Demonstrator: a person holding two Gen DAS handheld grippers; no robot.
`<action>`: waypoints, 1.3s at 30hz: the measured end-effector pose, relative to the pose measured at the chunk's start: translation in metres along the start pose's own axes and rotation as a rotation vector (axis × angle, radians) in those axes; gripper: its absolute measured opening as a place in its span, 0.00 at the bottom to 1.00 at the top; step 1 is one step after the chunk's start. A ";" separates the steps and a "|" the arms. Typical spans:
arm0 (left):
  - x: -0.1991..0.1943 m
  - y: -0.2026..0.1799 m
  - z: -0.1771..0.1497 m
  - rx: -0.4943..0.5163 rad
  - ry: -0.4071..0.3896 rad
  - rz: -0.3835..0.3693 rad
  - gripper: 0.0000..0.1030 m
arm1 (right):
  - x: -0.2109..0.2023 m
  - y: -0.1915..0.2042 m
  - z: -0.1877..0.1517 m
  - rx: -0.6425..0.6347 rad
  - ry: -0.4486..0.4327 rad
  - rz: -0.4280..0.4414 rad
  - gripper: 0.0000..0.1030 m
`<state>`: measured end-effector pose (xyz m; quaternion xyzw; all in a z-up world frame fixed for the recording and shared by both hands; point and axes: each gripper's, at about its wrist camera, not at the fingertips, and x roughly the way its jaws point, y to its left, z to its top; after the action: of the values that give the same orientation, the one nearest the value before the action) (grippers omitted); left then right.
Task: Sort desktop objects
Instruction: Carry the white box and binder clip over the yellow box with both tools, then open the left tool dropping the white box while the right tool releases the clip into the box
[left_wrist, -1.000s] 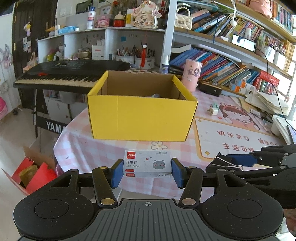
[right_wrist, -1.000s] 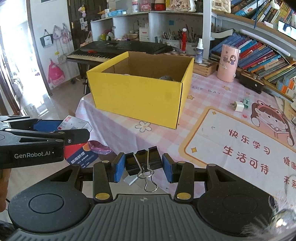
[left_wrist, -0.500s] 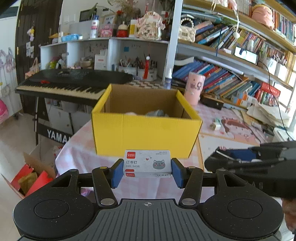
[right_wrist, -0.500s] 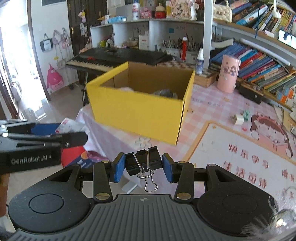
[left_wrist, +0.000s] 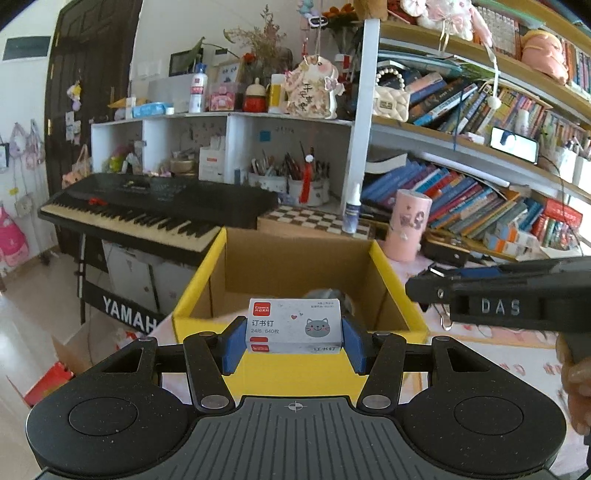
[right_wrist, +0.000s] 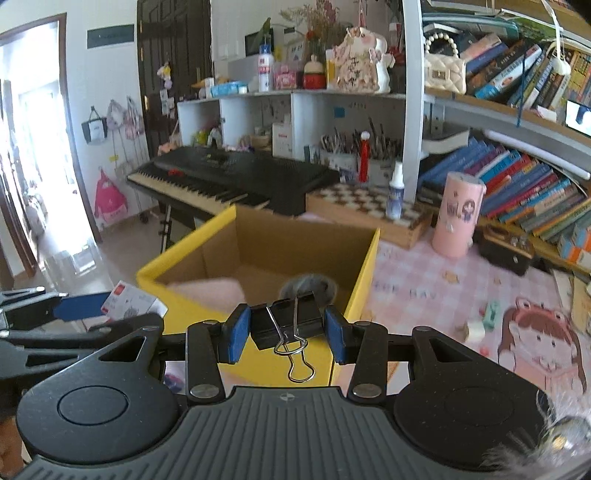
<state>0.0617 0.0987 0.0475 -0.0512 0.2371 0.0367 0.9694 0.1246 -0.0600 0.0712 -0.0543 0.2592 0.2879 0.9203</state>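
Yellow cardboard box: open at the top, brown inside, standing on a pink checked tablecloth; it fills the middle of both wrist views, just beyond the fingertips
Box contents: a pale pink soft thing on the left and a grey fuzzy ball nearer the right wall; what they are is not clear
Left gripper: blue pads pressed on the two short ends of a staple box; held above the box's near wall
Staple box: small, grey-white, red corner label, printed cartoon cat face; lying level between the pads
Right gripper: blue pads closed on a black binder clip, narrower than the left; also over the near wall, to the right of the left gripper
Binder clip: black body gripped sideways; one wire handle hangs down, the other lies up over the body
Behind the box: a black Yamaha keyboard on the left; a pink cylindrical cup and a white spray bottle on the right; crowded bookshelves beyond
Desk mat: cartoon girl print, right of the box
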 end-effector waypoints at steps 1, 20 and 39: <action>0.006 -0.002 0.003 -0.001 -0.001 0.005 0.51 | 0.004 -0.004 0.004 0.001 -0.005 0.002 0.40; 0.097 -0.039 0.011 0.033 0.123 0.045 0.51 | 0.078 -0.057 0.047 -0.031 -0.001 0.101 0.40; 0.131 -0.046 0.005 0.079 0.239 0.085 0.64 | 0.131 -0.059 0.042 -0.084 0.105 0.193 0.40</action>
<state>0.1846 0.0595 -0.0050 -0.0068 0.3541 0.0620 0.9331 0.2680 -0.0330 0.0379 -0.0828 0.2988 0.3823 0.8704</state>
